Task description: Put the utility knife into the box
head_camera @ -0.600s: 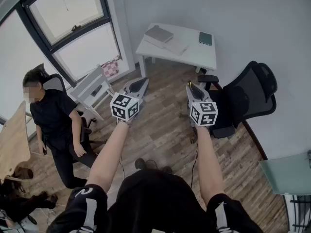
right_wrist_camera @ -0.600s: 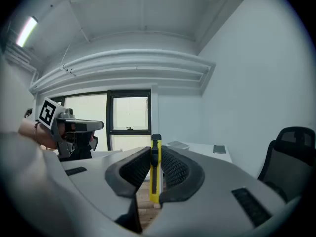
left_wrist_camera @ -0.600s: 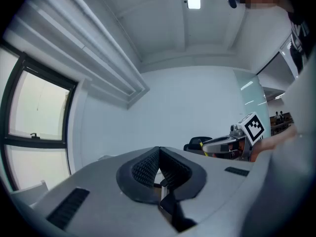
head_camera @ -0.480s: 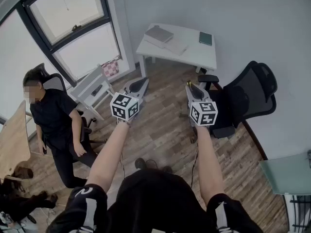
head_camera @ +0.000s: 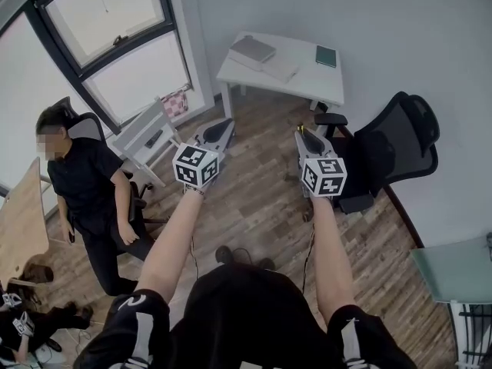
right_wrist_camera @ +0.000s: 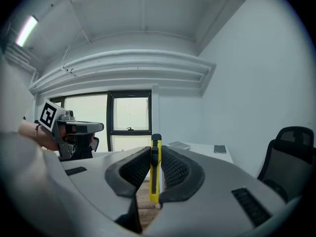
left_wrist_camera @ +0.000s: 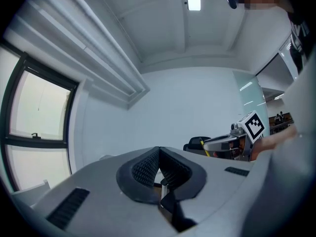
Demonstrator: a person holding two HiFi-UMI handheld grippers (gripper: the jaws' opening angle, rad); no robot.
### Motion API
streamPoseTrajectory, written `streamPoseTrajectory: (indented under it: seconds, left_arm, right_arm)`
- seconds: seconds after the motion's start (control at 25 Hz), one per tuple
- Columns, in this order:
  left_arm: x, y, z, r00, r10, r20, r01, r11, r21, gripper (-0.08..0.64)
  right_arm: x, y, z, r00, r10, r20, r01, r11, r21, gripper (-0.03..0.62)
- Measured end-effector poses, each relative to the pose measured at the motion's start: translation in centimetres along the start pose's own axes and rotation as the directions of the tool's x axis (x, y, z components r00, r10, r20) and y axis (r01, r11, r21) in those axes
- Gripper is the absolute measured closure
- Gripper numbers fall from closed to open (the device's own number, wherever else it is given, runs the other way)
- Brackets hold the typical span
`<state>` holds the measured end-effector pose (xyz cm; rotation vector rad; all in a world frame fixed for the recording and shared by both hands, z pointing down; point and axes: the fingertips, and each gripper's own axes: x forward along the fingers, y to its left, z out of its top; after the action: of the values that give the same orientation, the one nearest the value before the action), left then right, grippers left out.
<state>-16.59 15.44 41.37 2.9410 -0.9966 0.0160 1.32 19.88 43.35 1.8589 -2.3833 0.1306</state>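
Observation:
My right gripper [right_wrist_camera: 155,154] is shut on a yellow utility knife [right_wrist_camera: 155,174], which stands upright between the ribbed pads. In the head view that gripper [head_camera: 307,138] is held in the air above the wooden floor, pointing at the white table [head_camera: 307,91]. A flat grey box [head_camera: 252,49] lies on the table's far left part, well ahead of both grippers. My left gripper [left_wrist_camera: 159,152] is shut with nothing between its jaws. It hovers at the same height [head_camera: 219,133], to the left of the right one.
A green book [head_camera: 326,56] and a white pad [head_camera: 280,68] also lie on the table. A black office chair [head_camera: 392,152] stands close on the right. On the left a person in black [head_camera: 88,183] sits by a small white chair [head_camera: 146,141]. A glass tabletop [head_camera: 453,271] is at the lower right.
The table and the office chair sit slightly higher in the head view. Both grippers hold almost the same pose, and the knife stays in the right one.

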Motion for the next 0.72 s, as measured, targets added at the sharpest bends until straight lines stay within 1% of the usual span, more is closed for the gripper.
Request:
streamPoseTrajectory:
  seconds: [0.32, 0.6, 0.72]
  left_arm:
    - [-1.9, 1.6, -0.3, 1.000, -0.004, 0.012, 0.004, 1.000, -0.014, 0.535]
    - [-4.2, 4.4, -0.8, 1.000, -0.014, 0.012, 0.014, 1.000, -0.018, 0.535]
    - [-5.1, 5.8, -1.0, 1.000, -0.010, 0.012, 0.010, 0.999, -0.032, 0.535]
  right_arm:
    - [0.7, 2.3, -0.2, 1.000, 0.001, -0.015, -0.001, 1.000, -0.003, 0.511]
    - [2.8, 5.4, -0.3, 1.000, 0.004, -0.027, -0.004, 1.000, -0.013, 0.512]
    - [3.6, 6.4, -0.3, 1.000, 0.000, -0.030, 0.000, 1.000, -0.013, 0.512]
